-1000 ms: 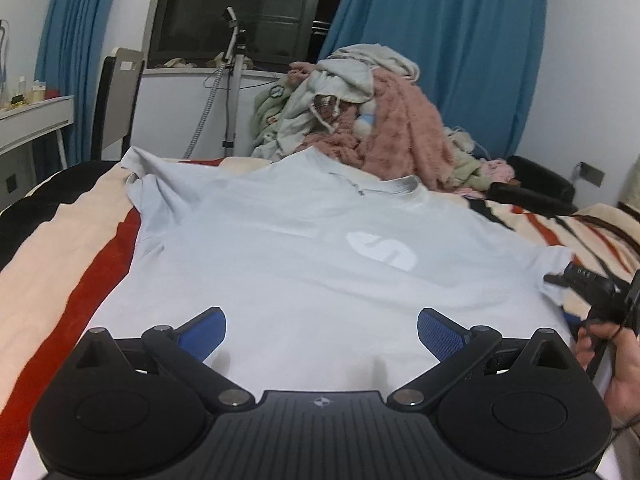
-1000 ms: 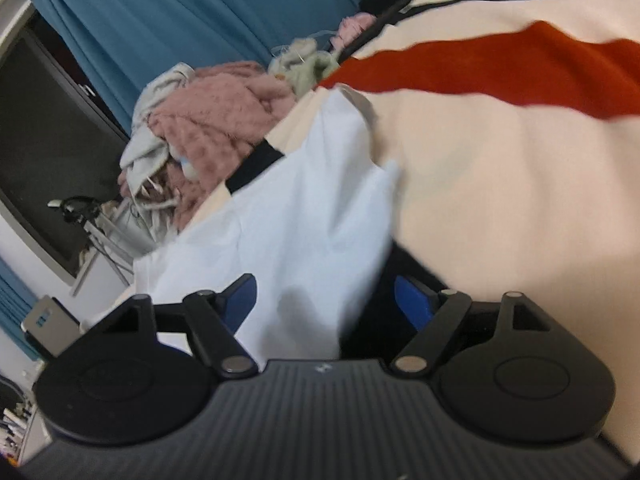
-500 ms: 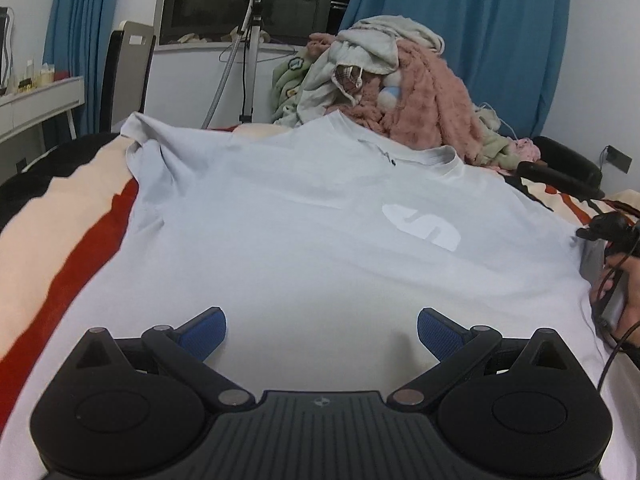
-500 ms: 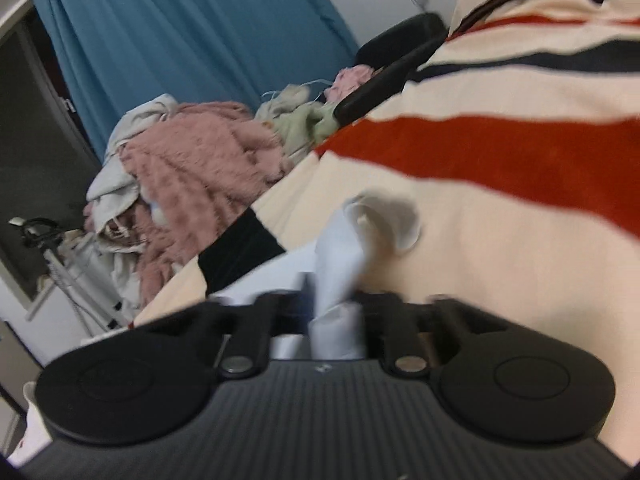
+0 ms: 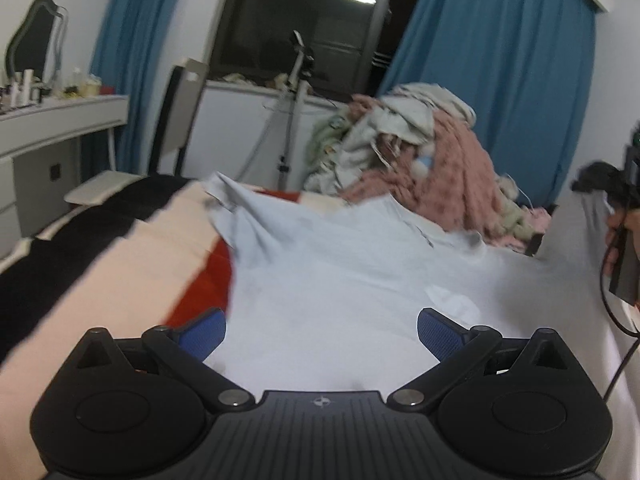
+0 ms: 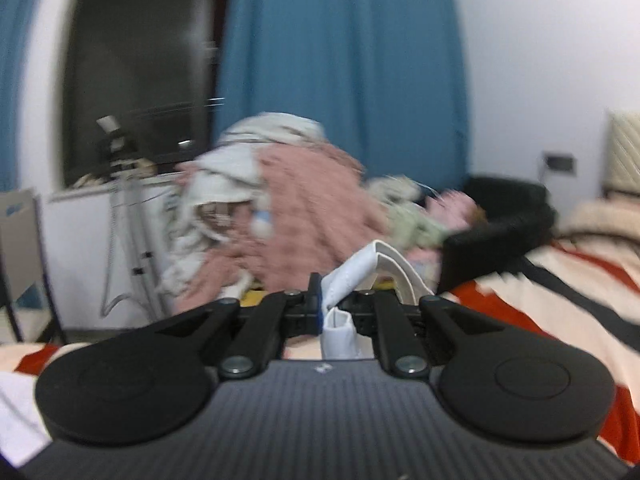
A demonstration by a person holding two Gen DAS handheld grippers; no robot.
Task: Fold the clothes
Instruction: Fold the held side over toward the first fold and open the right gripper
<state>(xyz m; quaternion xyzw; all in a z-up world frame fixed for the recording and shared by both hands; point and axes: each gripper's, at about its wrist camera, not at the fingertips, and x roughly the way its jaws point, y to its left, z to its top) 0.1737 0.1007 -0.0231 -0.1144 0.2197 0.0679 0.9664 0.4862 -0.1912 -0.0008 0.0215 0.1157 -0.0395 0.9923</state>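
The pale blue T-shirt point(image 5: 340, 280) lay spread on the striped bed point(image 5: 120, 248), collar toward the heap of unfolded clothes point(image 5: 420, 152) at the far end, so its long axis ran straight away from the left hand-held gripper point(image 5: 320, 330). That gripper hovered low over the hem end, its blue pads point(image 5: 202, 330) spread wide with nothing between them, pointing up the length of the shirt toward the collar.

The right hand-held gripper point(image 6: 336, 306) was clenched on a bunched fold of the shirt's edge point(image 6: 360, 276), white cloth poking up and out between its closed jaws. In the left wrist view it showed at the far right, raised above the bed, with the shirt's right side point(image 5: 576, 248) drawn up in a sheet beneath it (the holder's hand point(image 5: 624, 240) partly visible at the frame's edge). The right view was blurred, which suggested quick motion, though the direction could not be told.

The relation that mattered: the lifted right side lay to the right of the left gripper, and the flat body of the shirt lay between them. The fold probably called for carrying that raised edge leftward across the long axis, with the left gripper, nearer the hem, free to pin or take the lower corner. A sleeve point(image 5: 228, 204) at the far left lay rumpled and might need smoothing.
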